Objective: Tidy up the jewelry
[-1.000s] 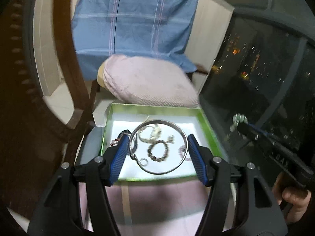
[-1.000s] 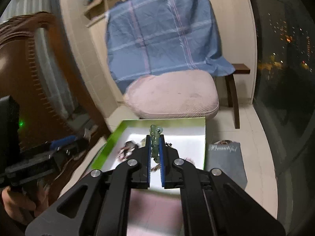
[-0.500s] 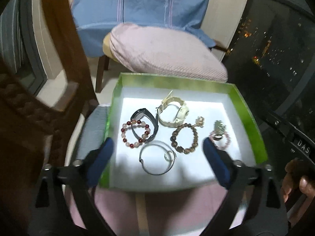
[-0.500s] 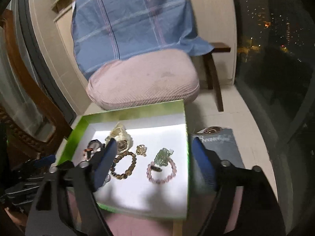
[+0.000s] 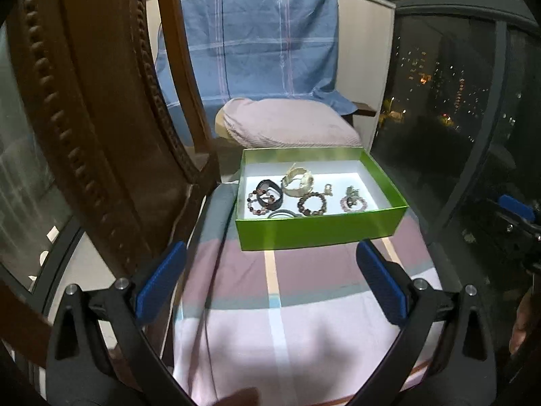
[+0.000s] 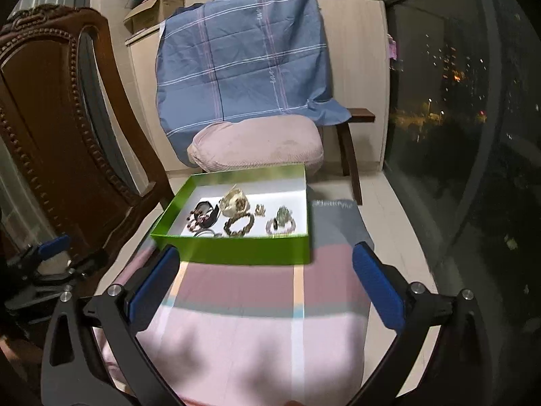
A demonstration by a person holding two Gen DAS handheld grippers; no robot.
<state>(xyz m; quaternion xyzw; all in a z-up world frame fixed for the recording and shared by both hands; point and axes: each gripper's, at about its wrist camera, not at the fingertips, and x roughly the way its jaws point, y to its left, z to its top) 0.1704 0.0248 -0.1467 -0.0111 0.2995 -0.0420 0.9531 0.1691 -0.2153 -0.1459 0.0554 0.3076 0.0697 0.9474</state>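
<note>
Both grippers hang over the cloth-covered worktop (image 5: 287, 321), short of the green box (image 5: 321, 230), fingers spread wide and holding nothing: the left gripper (image 5: 270, 284) and the right gripper (image 6: 267, 287). All the jewelry lies inside the box: a cream watch (image 5: 298, 182), a black band (image 5: 269, 195), a red bead bracelet (image 5: 256, 202), a brown bead bracelet (image 5: 311, 204), a pink bracelet (image 5: 353, 203) and a silver bangle (image 5: 284, 215) against the near wall.

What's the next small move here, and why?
Probably none beyond a check: both tongs, left and right, are open, empty and back from the green box. Every piece in view, including the silver bangle and pink bead bracelet, lies inside it. I'd hold off and confirm nothing is left outside.
</note>
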